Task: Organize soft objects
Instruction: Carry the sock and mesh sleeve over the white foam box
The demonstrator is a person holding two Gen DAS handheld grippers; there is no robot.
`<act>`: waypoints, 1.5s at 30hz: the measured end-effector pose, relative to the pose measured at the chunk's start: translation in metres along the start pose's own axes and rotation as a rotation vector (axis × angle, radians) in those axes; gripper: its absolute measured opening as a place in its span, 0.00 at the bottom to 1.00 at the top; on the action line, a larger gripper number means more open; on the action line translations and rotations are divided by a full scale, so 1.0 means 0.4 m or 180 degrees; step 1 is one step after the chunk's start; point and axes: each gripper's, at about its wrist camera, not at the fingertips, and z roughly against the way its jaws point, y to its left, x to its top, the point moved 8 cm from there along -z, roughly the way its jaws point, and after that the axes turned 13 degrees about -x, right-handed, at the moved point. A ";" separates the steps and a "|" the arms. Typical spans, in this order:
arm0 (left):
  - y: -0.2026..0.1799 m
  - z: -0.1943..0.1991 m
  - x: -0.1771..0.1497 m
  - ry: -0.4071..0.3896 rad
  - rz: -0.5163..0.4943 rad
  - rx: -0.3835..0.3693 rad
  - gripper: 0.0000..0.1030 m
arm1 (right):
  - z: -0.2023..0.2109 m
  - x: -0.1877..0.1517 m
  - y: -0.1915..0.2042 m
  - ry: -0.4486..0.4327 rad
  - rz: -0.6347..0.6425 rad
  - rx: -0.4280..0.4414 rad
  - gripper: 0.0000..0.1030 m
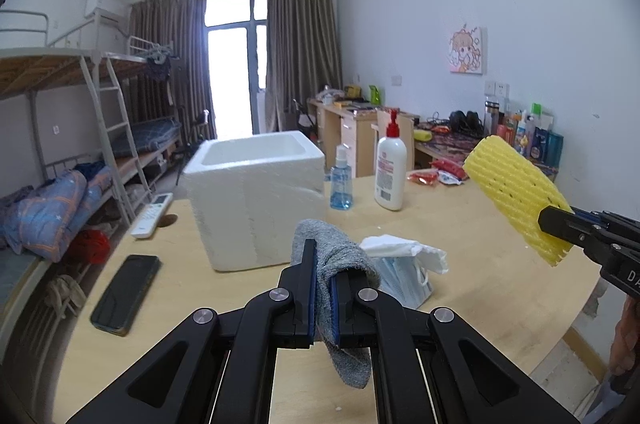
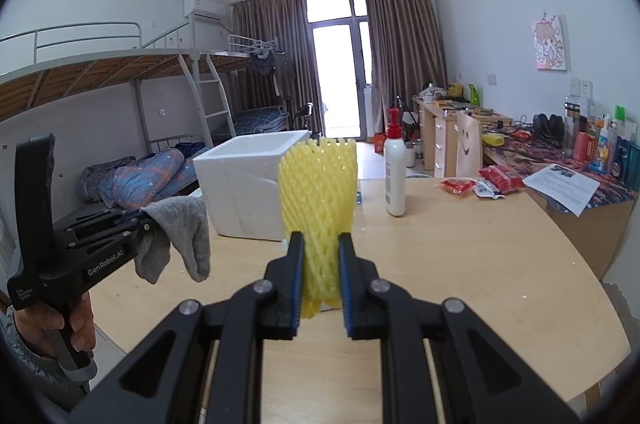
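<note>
The left tool [image 1: 324,288] is clamped on a grey sock [image 1: 340,264], limp and fuzzy, its two ends drooping below the tool, clear of the surface [image 1: 460,244]. The right tool [image 2: 320,280] pinches the lower end of a yellow foam net sleeve [image 2: 318,191], ribbed and perforated, standing upright. A white foam box [image 1: 256,191] sits ahead of the left tool, with face masks [image 1: 404,268] just to its right.

Daylight from blown-out window [image 1: 236,63]; fisheye bending edges; dark vignetted corners
</note>
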 end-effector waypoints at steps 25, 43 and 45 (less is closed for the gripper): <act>0.148 0.138 -0.059 -0.0108 0.0168 0.0562 0.05 | -0.038 -0.006 0.221 0.0016 0.0332 0.0721 0.19; 0.164 0.101 -0.014 -0.0130 0.0150 0.0501 0.05 | -0.068 0.010 0.226 0.0038 0.0364 0.0717 0.19; 0.166 0.097 -0.001 -0.0144 0.0137 0.0494 0.05 | -0.068 0.014 0.226 0.0030 0.0366 0.0716 0.19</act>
